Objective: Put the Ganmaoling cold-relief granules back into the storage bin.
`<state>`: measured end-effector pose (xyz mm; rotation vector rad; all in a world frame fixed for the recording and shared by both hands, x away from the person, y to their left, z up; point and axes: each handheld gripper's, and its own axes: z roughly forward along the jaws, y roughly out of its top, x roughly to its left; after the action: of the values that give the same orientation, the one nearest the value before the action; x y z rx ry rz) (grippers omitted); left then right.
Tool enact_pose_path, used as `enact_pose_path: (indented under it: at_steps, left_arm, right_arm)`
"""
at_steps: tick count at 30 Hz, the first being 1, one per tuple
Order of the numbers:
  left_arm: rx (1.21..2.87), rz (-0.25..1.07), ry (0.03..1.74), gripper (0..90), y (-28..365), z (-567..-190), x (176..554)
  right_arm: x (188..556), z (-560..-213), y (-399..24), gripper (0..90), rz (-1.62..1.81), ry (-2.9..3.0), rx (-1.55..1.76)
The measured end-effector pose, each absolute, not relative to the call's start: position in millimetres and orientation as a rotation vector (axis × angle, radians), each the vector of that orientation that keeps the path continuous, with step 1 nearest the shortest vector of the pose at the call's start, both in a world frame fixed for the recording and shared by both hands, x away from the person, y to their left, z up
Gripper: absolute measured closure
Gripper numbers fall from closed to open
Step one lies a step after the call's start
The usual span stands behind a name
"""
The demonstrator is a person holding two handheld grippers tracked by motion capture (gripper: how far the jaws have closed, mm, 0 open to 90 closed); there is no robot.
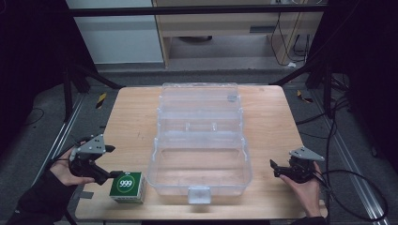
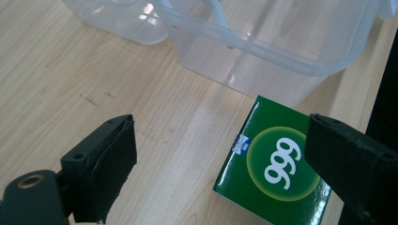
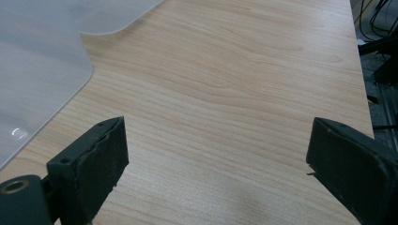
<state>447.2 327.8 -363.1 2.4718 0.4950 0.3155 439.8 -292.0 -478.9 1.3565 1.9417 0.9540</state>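
Surface: we see a wooden table [image 1: 131, 117], clear box [image 1: 199, 161] at centre.
Left gripper [image 1: 112, 174]: released, beside our green carton [image 1: 127, 186].
Right gripper [image 1: 273, 168]: released, holding nothing.

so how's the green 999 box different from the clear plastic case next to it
The green 999 box is opaque, printed and closed; the clear plastic case is see-through, unprinted and open, lid laid back. The box is far smaller than the case. The box lies by the left gripper, whose open jaws don't press it; the case sits mid-table between the hands. Both rest on the wooden table.
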Motion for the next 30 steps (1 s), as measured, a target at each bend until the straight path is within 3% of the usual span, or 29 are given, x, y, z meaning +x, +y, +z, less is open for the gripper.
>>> enact_pose_path:
  at_steps: [30]
  left_arm:
    - [2.696, 0.186, 0.276, 4.2, 304, -384, 442]
  right_arm:
    - [440, -482, -289, 5.1, 0.914, 1.979, 1.327]
